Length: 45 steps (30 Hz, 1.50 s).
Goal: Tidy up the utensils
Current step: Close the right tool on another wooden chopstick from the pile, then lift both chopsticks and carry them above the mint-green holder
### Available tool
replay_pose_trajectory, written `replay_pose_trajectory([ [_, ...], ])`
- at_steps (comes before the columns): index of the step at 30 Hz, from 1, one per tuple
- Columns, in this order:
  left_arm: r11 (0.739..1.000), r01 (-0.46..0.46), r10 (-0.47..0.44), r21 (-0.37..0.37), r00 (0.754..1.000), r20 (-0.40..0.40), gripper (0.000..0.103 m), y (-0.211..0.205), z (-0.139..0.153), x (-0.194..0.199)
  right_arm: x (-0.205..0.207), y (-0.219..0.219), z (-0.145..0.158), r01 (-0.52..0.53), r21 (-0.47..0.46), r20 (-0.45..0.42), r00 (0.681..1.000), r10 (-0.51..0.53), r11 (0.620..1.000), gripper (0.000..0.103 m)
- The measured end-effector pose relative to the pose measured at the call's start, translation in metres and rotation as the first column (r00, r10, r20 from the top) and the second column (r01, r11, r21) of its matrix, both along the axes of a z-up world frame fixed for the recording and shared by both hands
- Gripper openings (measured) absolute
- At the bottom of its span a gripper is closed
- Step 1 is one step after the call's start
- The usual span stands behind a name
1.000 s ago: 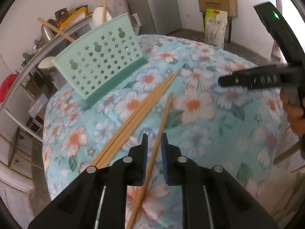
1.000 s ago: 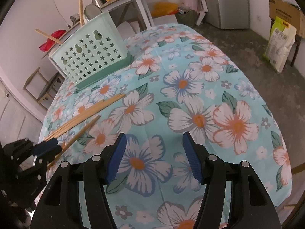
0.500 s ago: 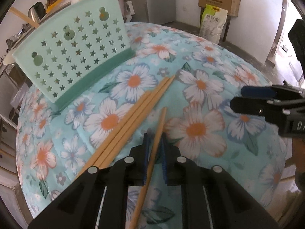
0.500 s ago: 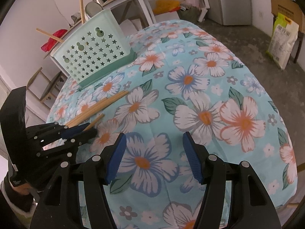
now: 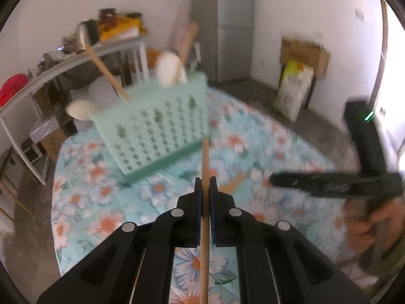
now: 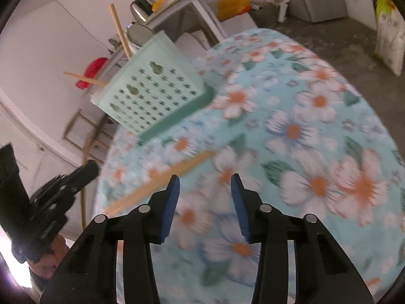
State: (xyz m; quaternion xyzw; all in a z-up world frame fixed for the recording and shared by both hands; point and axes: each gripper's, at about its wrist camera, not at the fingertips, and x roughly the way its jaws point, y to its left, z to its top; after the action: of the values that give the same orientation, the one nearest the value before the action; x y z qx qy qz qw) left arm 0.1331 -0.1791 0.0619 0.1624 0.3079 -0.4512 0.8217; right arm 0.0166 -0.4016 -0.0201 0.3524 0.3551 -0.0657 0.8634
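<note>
My left gripper [image 5: 205, 180] is shut on a single wooden chopstick [image 5: 205, 162], lifted off the flowered tablecloth [image 5: 106, 202] and pointing toward the mint perforated utensil basket [image 5: 154, 124]. The basket holds wooden utensils and white spoons. My right gripper [image 6: 205, 179] hangs over the cloth with its jaws closing and nothing between them. Several chopsticks [image 6: 162, 179] lie on the cloth just left of its left finger. The same basket [image 6: 152, 93] stands at the table's far left in the right wrist view. The left gripper [image 6: 83, 172] shows at that view's left edge.
A metal shelf [image 5: 63, 63] with kitchen clutter stands behind the table. A grey fridge [image 5: 222, 25], a cardboard box [image 5: 303, 53] and a sack [image 5: 293, 93] line the far wall. The right gripper [image 5: 329, 182] and a hand [image 5: 367, 225] sit at the right of the left wrist view.
My left gripper has risen with the single chopstick, which left the cloth. The right gripper's jaws have narrowed and it has swung toward the chopsticks on the cloth.
</note>
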Motion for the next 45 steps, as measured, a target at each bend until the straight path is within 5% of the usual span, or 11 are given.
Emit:
replay_pose_trajectory([
  [10,0.937,-0.133,0.129,-0.323,0.991,-0.034,0.005,0.062,0.041,0.008,0.048,-0.017,-0.043,0.057,0.274,-0.065,0.997,-0.041,0.960,0.026],
  [15,0.922,-0.185,0.160,-0.342,0.982,-0.099,0.005,0.076,0.030,0.017,0.053,-0.025,-0.053,0.117,0.335,-0.071,0.993,-0.099,0.935,0.012],
  [21,0.909,-0.230,0.192,-0.348,0.971,-0.142,0.005,0.090,0.020,0.026,0.043,-0.027,-0.046,0.128,0.327,-0.052,0.992,-0.117,0.936,0.010],
  [28,0.906,-0.238,0.197,-0.351,0.969,-0.150,0.005,0.105,0.022,0.028,0.014,-0.020,-0.012,0.117,0.229,0.020,0.992,-0.125,0.966,0.009],
  [35,0.906,-0.233,0.177,-0.352,0.967,-0.183,0.005,0.111,0.025,0.029,-0.016,-0.011,0.055,0.096,0.042,0.163,0.981,-0.102,0.994,0.006],
  [41,0.846,-0.269,0.179,-0.461,0.957,-0.230,0.005,0.125,0.037,0.034,-0.029,0.008,0.094,0.097,-0.117,0.240,0.969,-0.066,0.988,0.005],
  [45,0.815,-0.348,0.206,-0.463,0.921,-0.330,0.005,0.128,0.026,0.048,-0.029,0.014,0.100,0.095,-0.146,0.254,0.966,-0.055,0.985,0.005],
])
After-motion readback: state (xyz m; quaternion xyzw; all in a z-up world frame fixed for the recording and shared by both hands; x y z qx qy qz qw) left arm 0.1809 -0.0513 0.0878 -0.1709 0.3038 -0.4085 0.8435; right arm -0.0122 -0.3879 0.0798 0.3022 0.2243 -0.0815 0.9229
